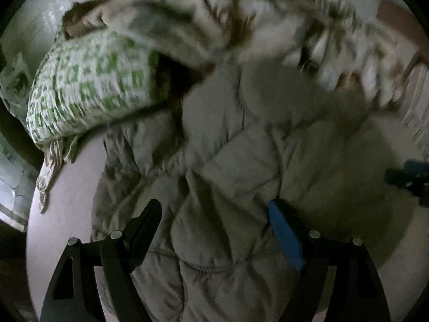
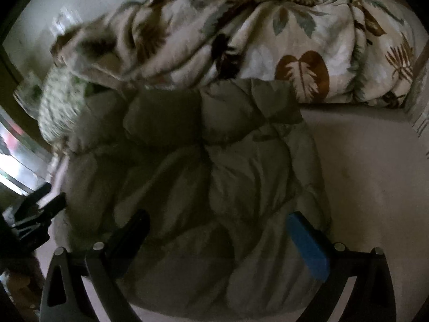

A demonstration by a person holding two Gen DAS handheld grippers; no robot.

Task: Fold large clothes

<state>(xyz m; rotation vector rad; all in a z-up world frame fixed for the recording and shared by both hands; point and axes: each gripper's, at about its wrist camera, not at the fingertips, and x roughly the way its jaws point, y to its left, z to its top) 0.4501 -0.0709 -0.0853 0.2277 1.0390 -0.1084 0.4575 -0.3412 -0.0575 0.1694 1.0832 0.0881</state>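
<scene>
A: We check the tongs first. The left gripper [image 1: 214, 212] stands spread wide, one black finger and one blue-padded finger [image 1: 285, 237] either side of the quilted jacket [image 1: 228, 166]. Nothing sits between them; whether the tips touch the fabric we cannot tell.

B: We confirm the same for the right gripper [image 2: 218, 225]: wide apart, holding nothing, poised over the jacket [image 2: 214, 166], contact unclear.

A: Location of the jacket: it lies bunched on the pale bed sheet [image 1: 67, 204], filling the centre of both views, from 12 to 6 o'clock.

B: View differences. Our right wrist view shows the leaf-print duvet [image 2: 268, 40] sharply at 12 to 2 o'clock, touching the jacket's far edge, and bare sheet [image 2: 375, 161] at 3 o'clock. The other gripper appears at 9 o'clock.

A: Our left wrist view blurs that duvet [image 1: 268, 26] but shows the green-and-white checked pillow [image 1: 91, 86] clearly at 10 o'clock, just beside the jacket.

B: Materials: the jacket is grey-olive, puffy, stitched in padded panels, heavily creased. The duvet is cream with brown and grey-green leaves.
</scene>
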